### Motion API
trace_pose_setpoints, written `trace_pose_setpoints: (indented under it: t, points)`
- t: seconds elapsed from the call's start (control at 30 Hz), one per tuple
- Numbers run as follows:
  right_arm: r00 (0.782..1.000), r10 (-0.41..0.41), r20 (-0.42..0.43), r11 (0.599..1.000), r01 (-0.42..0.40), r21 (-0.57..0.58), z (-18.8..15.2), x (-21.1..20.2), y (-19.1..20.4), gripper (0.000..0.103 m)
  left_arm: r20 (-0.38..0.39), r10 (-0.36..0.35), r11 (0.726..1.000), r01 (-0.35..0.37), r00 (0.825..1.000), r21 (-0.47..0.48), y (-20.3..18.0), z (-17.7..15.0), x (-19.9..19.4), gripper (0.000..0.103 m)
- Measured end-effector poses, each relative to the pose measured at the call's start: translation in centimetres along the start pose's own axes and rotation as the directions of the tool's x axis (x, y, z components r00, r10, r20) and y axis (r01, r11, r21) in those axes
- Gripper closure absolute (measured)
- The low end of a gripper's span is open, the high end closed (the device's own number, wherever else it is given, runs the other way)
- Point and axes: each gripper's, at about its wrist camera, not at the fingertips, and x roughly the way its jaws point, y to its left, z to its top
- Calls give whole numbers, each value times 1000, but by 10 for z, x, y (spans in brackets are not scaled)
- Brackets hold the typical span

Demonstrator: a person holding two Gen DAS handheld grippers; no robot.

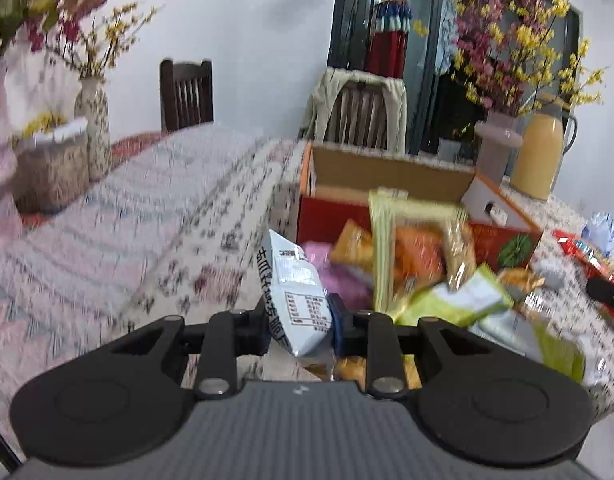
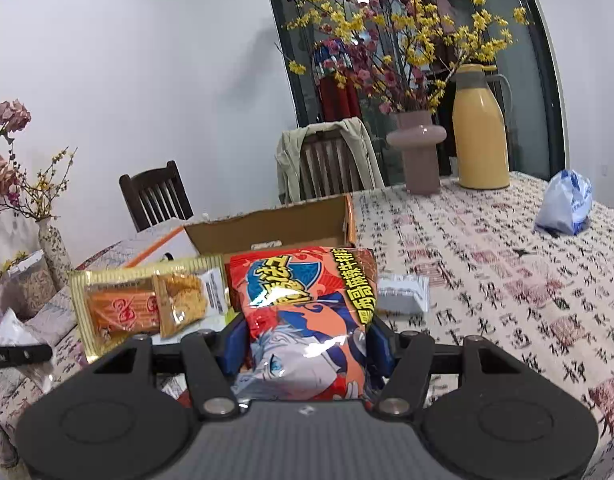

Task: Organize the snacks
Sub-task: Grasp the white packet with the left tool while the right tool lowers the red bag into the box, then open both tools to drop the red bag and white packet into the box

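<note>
My left gripper (image 1: pixel 298 326) is shut on a small white-and-blue snack packet (image 1: pixel 295 292), held upright above the table left of an open cardboard box (image 1: pixel 391 172). The box holds several snack packs, among them a tall gold-edged pack (image 1: pixel 403 240) and a green-and-white pack (image 1: pixel 459 300). My right gripper (image 2: pixel 307 344) is shut on a big red-orange chip bag with a cartoon face (image 2: pixel 307 312), held in front of the same box (image 2: pixel 275 228). The gold-edged pack (image 2: pixel 147 300) stands to its left.
The table has a patterned cloth (image 2: pixel 487 272). A pink vase (image 2: pixel 419 148) with flowers, a yellow thermos (image 2: pixel 481 128) and a blue-white bag (image 2: pixel 565 204) stand at the right. A white packet (image 2: pixel 403 292) lies beside the box. Vases (image 1: pixel 93 128) and a jar (image 1: pixel 51 168) stand left. Chairs stand behind.
</note>
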Motion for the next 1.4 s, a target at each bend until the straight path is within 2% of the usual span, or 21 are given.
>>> trace_pose_setpoints:
  t: [0.33,0.53,0.7,0.83,1.1,1.2,1.23,1.3,1.37,1.4]
  points:
    - [998,16,54,999,-14,-39,42,28,13,43,129,-54,998,52,990,19,-22,68,11,75]
    - [998,28,53,998,-26,-49,78,65,23,43,149,-80,997,76,986,31,-36,110,43,75]
    - [1000,16,26,998,-15,-65,105,102,30,43,123,-81,996,75,989,57,-49,135,75,75]
    - [1000,-6,-25,997,4,-77,119,133,32,43,64,-50,995,44,997,94,-60,150,107,75]
    - [987,-55,-148,995,41,-96,121,184,26,43,-40,8,991,-3,999,133,-75,156,161,75]
    - [981,-55,-185,995,39,-91,118,197,24,43,-55,8,991,0,998,131,-76,156,170,74]
    - [979,-52,-196,995,34,-94,116,199,23,42,-58,3,992,4,998,127,-75,156,171,71]
    - [977,-47,-207,995,28,-91,115,200,22,39,-49,-2,993,7,999,117,-74,156,170,55]
    - [981,-47,-190,996,31,-85,117,196,20,14,-18,-1,994,3,1000,111,-74,158,164,17]
    - [983,-52,-174,996,37,-84,118,194,19,9,1,4,994,-4,1000,110,-73,157,161,10]
